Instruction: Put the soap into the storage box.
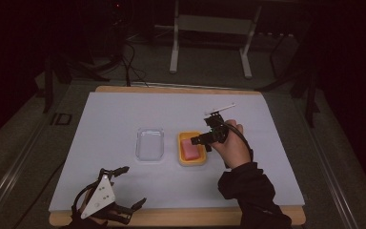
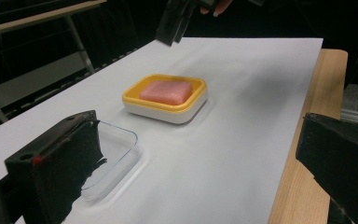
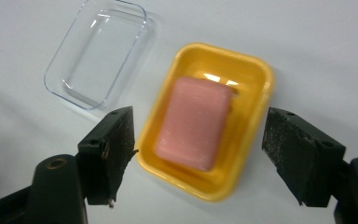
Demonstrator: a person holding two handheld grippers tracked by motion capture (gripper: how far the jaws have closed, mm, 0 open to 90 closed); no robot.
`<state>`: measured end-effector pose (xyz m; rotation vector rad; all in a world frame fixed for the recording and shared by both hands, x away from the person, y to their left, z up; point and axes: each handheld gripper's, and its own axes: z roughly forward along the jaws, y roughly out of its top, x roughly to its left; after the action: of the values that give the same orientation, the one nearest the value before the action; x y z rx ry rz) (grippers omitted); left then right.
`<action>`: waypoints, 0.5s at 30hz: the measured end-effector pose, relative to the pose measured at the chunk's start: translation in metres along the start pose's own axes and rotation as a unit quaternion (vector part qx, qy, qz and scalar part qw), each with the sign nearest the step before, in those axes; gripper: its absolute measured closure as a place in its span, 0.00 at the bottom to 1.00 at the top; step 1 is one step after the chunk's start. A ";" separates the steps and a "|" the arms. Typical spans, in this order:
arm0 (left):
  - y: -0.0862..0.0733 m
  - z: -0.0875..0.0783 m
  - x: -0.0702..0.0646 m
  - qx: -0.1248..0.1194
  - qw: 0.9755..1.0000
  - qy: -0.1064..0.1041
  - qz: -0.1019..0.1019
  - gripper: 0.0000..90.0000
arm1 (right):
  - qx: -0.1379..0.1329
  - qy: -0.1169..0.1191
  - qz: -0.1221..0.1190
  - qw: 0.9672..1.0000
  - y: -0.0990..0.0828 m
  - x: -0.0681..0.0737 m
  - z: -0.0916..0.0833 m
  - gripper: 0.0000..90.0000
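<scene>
The high view was dim, its surroundings lost in near-black, with only the pale white sheet covering the table (image 1: pixel 124 114) lit. The gripper views were brighter. Glare was seen on the glossy yellow plastic tray (image 3: pixel 254 77), and the near black jaws were blurred.

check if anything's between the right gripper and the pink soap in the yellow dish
Nothing visible blocks it. The right gripper hangs open above the soap, which lies uncovered in the yellow dish. The clear lid sits apart beside it.
</scene>
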<state>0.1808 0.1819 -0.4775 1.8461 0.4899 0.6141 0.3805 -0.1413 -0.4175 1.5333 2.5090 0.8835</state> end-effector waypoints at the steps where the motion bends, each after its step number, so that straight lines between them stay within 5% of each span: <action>1: 0.000 0.000 0.000 -0.001 1.000 0.000 -0.001 0.01 | -0.001 0.012 -0.004 1.000 -0.002 -0.003 -0.002 0.29; 3: 0.000 0.000 0.001 -0.001 1.000 0.000 -0.001 0.01 | 0.008 0.029 -0.002 1.000 -0.005 -0.011 -0.005 0.29; 5: 0.000 0.000 0.001 0.001 1.000 -0.001 -0.001 0.01 | 0.008 0.010 -0.021 1.000 -0.009 -0.017 -0.008 0.29; 15: 0.000 0.000 0.001 -0.001 1.000 0.000 -0.001 0.01 | 0.000 0.015 -0.047 0.999 -0.031 -0.037 -0.009 0.25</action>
<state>0.1813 0.1825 -0.4776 1.8431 0.4910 0.6141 0.3715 -0.1861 -0.4342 1.4004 2.5780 0.9004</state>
